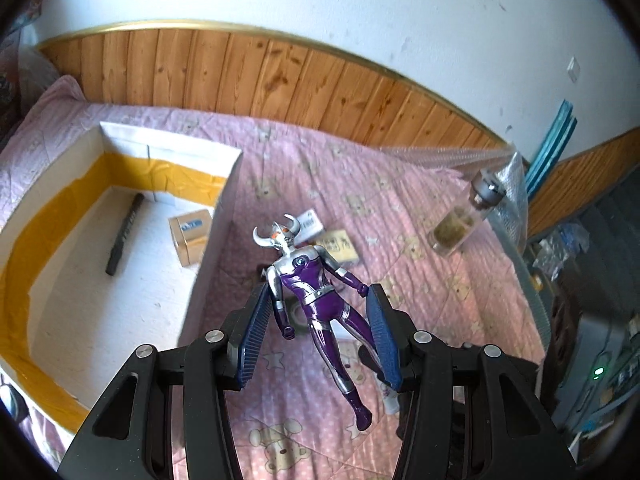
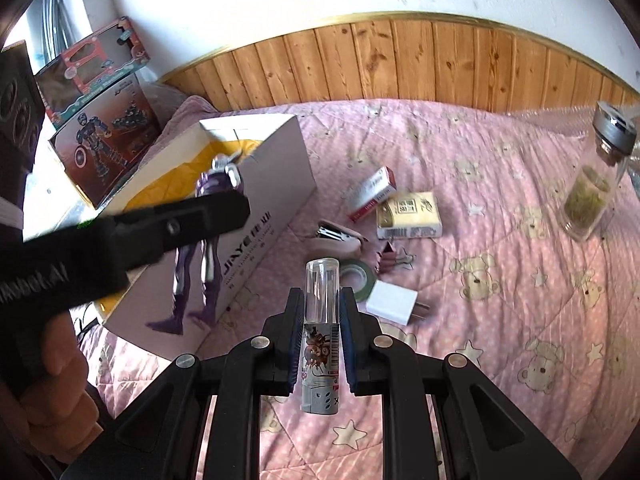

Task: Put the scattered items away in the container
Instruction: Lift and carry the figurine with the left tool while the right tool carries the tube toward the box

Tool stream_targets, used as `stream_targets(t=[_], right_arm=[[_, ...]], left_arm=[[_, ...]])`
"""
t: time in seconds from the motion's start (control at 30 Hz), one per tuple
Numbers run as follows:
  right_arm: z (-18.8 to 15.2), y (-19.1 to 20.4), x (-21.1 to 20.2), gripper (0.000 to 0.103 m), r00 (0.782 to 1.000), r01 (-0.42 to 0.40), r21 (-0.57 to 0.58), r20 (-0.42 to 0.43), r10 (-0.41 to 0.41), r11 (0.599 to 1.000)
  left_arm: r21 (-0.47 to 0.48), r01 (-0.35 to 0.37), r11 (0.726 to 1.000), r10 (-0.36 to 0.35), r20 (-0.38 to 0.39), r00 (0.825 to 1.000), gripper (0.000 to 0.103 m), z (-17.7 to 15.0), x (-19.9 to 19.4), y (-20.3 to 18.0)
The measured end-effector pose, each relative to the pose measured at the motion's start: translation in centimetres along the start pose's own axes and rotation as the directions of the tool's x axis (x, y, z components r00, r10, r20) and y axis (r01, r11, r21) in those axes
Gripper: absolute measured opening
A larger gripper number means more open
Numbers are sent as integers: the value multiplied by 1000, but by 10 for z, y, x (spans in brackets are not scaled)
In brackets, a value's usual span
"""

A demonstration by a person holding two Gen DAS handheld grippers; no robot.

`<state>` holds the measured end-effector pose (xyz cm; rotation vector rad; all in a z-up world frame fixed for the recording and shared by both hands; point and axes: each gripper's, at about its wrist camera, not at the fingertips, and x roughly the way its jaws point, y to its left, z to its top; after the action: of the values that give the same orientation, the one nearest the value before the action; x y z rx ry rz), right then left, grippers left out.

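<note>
Figure point(image 1: 312, 296): rigid, light, glossy plastic; your left gripper point(image 1: 316, 332) fingers pinch its arms, beside the box point(image 1: 230, 184). Grip the torso. Tube point(image 2: 322, 336): light, slick; right gripper point(image 2: 321, 312) fingers clamp it mid-body.

Both wrist views look steeply down, close over the pink bedspread point(image 1: 420, 216), sharing the white box point(image 2: 280, 184).

Glossy plastic figure point(image 1: 310, 292); matt cardboard box point(image 1: 208, 256); quilted cloth bedspread point(image 2: 500, 280).
</note>
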<state>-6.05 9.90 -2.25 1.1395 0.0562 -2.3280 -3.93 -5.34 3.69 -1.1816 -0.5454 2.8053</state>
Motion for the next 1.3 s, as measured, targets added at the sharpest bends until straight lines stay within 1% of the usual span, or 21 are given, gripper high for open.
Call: stream_targets(t=[0.27,0.43,0.83,1.3], right_arm=[[5,11,-2,19,1000,1,-11,13,-1,1000],[9,20,-2,19,1000,1,-20,20,-1,1000],[13,44,1,19,1000,11,-53,29,-10,999],[25,72,5,19,999,12,-84,43,-9,996]], left_arm=[[-40,-2,999,3,33,999,51,4,-23,21],[-60,-1,998,4,51,999,51,8,-31,30],[-75,2,997,3,66,998,51,11,-40,47],[-111,-8,994,15,67,998,51,13,-48,86]])
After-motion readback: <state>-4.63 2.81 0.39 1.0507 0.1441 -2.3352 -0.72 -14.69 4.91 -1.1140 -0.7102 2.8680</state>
